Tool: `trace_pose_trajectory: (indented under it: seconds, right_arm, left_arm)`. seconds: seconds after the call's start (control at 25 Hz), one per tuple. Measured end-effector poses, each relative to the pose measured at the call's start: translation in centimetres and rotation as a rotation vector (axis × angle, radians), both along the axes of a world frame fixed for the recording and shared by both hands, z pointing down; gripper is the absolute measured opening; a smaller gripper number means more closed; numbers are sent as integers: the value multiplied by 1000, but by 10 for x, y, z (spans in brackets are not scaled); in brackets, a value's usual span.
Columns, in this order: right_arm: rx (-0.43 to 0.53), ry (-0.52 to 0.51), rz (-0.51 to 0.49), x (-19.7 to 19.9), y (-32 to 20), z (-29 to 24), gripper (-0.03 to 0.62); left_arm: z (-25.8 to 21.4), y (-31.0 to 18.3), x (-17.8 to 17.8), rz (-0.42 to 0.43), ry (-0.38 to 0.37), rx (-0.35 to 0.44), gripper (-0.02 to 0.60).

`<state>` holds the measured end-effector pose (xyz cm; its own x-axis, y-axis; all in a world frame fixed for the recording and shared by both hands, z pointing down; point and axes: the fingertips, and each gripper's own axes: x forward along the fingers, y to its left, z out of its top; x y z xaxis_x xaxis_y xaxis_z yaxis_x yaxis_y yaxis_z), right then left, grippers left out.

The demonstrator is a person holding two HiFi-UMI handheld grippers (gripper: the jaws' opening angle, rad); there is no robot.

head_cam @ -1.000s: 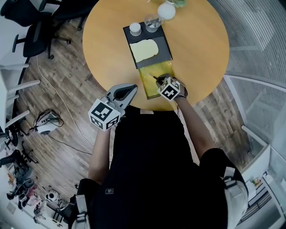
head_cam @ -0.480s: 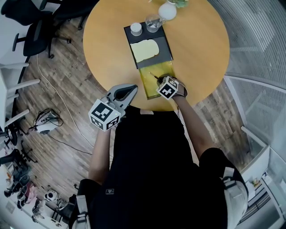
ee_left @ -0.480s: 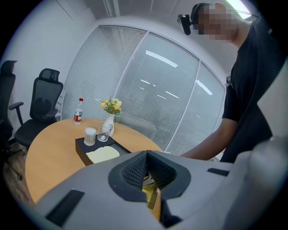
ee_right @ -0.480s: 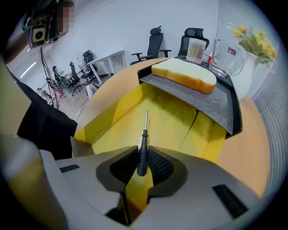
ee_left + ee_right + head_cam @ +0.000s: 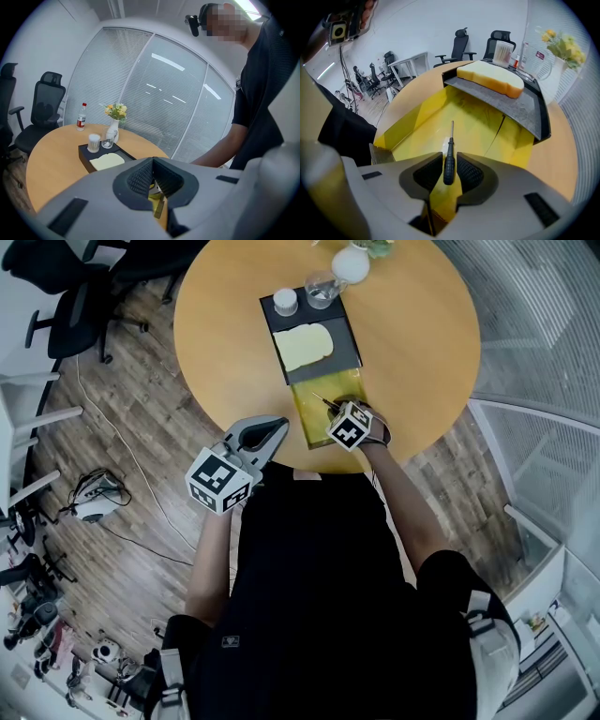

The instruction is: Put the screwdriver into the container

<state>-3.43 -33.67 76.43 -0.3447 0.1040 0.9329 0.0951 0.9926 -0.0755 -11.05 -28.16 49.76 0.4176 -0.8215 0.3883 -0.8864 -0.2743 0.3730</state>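
A small black screwdriver [image 5: 449, 159] with a thin metal shaft is held level in my right gripper [image 5: 449, 174], which is shut on its handle. Its tip points over the open yellow container [image 5: 422, 117]. In the head view the right gripper [image 5: 334, 410] hangs over the near end of the yellow container [image 5: 307, 416] at the table's front edge, the screwdriver [image 5: 322, 400] sticking out ahead. My left gripper [image 5: 280, 426] hovers off the table's edge, left of the container. The left gripper [image 5: 153, 174] is shut with nothing in it.
A black tray [image 5: 349, 337] butts against the container's far end and overhangs it; it carries a slice of bread [image 5: 302, 345], a white-lidded jar [image 5: 283, 300] and a glass [image 5: 319, 287]. A white vase [image 5: 349, 262] stands behind. The round wooden table [image 5: 412, 334] has office chairs [image 5: 66, 306] beyond.
The right gripper, with the screwdriver in it, has shifted slightly left and forward over the container. The left gripper has stayed put.
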Motion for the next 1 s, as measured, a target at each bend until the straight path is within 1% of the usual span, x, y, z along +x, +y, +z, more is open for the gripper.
trace_pose_trajectory:
  seconds: [0.16, 0.32, 0.36, 0.44, 0.52, 0.8, 1.0]
  right_arm:
    - [-3, -17, 28, 0, -1, -1, 92]
    - [-4, -55, 52, -1, -4, -8, 92]
    - [-2, -68, 54, -1, -5, -11, 84]
    - [-1, -90, 51, -1, -5, -17, 38]
    - [1, -105, 51, 1, -6, -21, 20]
    - [-5, -123, 46, 12, -2, -36, 5]
    - [-14, -127, 76, 21, -2, -42, 5]
  left_arm:
    - [-1, 1, -2, -4, 1, 5, 3]
    - [-1, 0, -3, 1, -2, 8, 3]
    - [-1, 0, -2, 3, -3, 9, 3]
    - [-1, 0, -2, 8, -4, 10, 3]
    - [-2, -2, -1, 13, -4, 14, 3]
    - [-6, -5, -6, 24, -10, 31, 3]
    - [-6, -8, -7, 46, -10, 35, 3]
